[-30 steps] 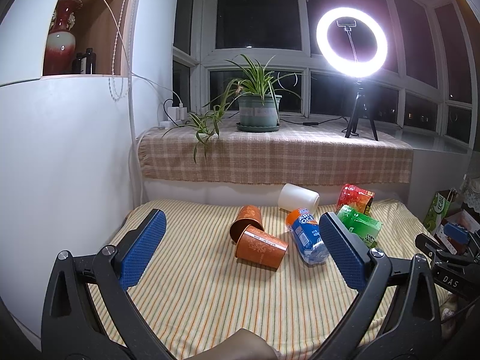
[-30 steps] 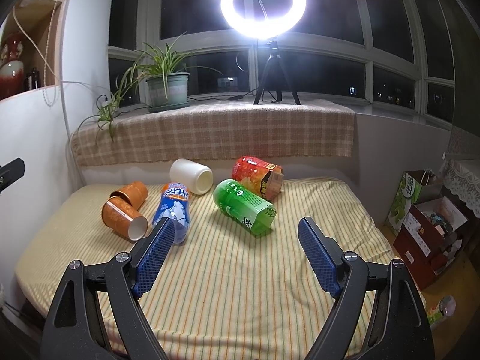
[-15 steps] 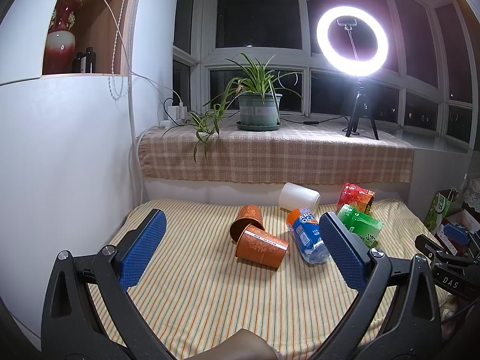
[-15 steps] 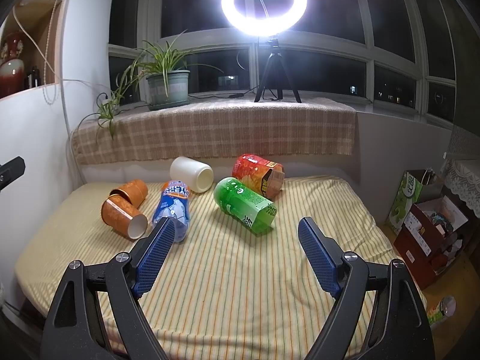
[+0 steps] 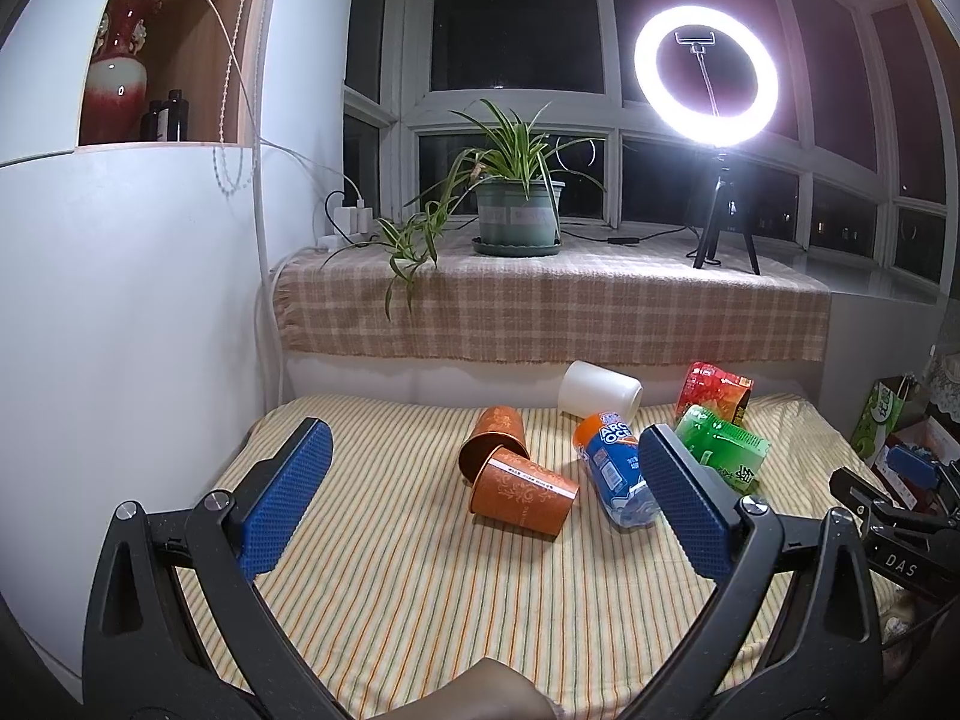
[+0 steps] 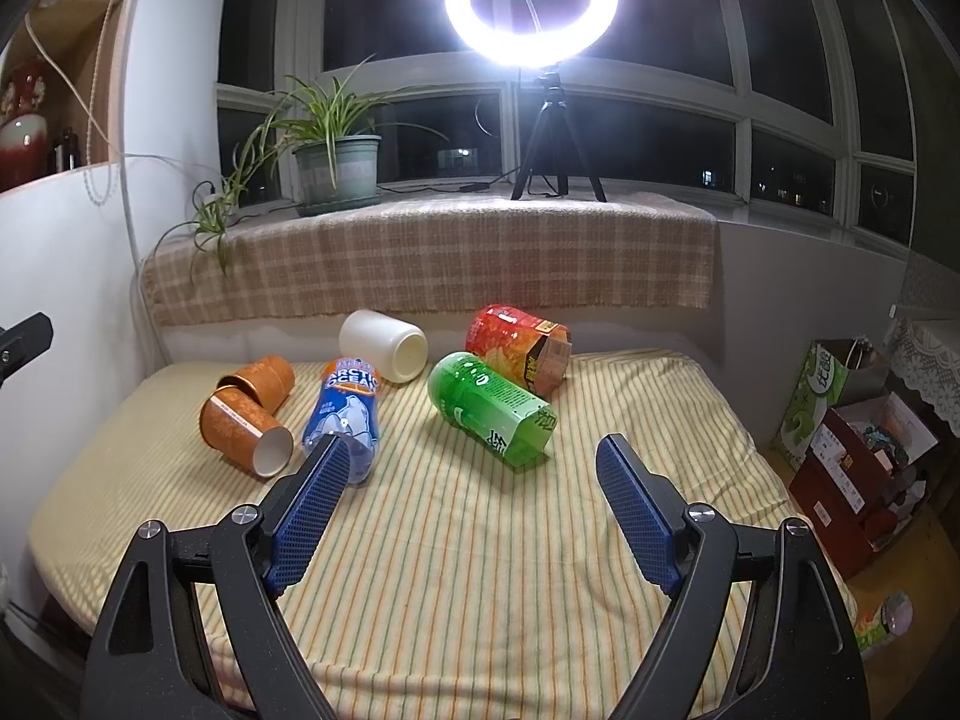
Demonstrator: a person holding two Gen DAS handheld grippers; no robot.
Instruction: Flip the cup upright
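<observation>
Several cups lie on their sides on the striped mattress (image 5: 420, 570): two orange paper cups (image 5: 521, 491) (image 6: 243, 423), a blue Arctic Ocean cup (image 5: 615, 471) (image 6: 345, 411), a white cup (image 5: 599, 389) (image 6: 384, 345), a green cup (image 5: 720, 447) (image 6: 492, 408) and a red cup (image 5: 714, 387) (image 6: 519, 348). My left gripper (image 5: 480, 507) is open and empty, held above the mattress short of the orange cups. My right gripper (image 6: 471, 510) is open and empty, in front of the green cup.
A checked cloth covers the window ledge (image 5: 540, 312) behind the mattress, with a potted plant (image 5: 516, 210) and a ring light on a tripod (image 5: 708, 78). A white cabinet wall (image 5: 120, 300) stands at the left. Boxes and bags (image 6: 858, 438) sit on the floor at the right.
</observation>
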